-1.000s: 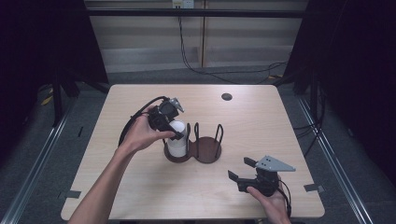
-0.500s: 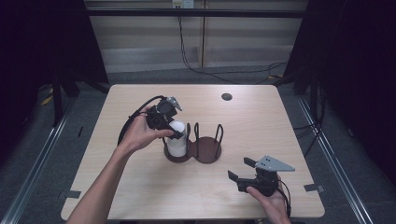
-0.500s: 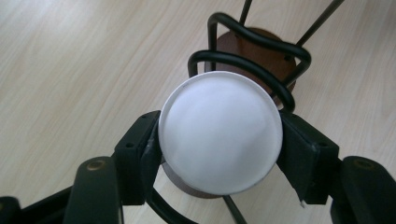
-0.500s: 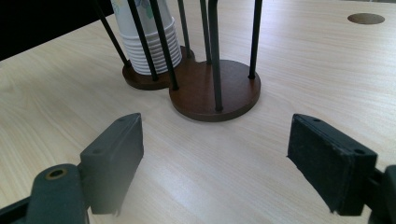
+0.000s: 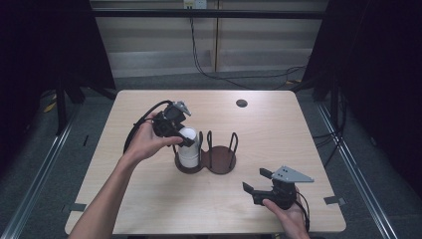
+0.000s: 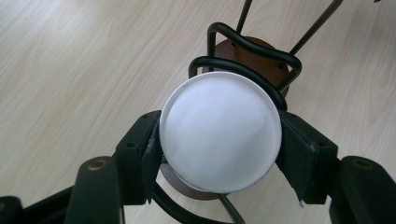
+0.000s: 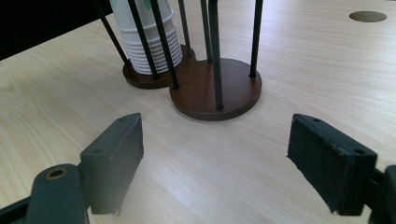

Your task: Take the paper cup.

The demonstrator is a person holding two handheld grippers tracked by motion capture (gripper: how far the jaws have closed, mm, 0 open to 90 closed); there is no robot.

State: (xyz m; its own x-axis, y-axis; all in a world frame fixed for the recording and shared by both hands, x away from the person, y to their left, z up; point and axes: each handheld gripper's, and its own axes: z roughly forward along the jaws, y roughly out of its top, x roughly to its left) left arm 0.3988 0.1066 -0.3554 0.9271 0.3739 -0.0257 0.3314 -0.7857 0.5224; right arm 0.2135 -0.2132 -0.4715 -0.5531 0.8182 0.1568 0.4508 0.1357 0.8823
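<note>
left gripper [image 6: 219, 140]: jaws, closing until just now, are pinching the top white cup [image 6: 220, 137] between them.
cup stack [image 7: 149, 39]: its top is running out of frame.
right gripper [image 7: 217, 158]: gaping wide, gripping nothing, resting short of the holder [image 7: 219, 91].

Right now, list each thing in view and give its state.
Left hand-held gripper: shut on the top cup.
Stack of white cups: upside down, in the holder's left bay.
Cup holder: upright, right bay empty.
Right hand-held gripper: open, holding nothing, resting on the table.
</note>
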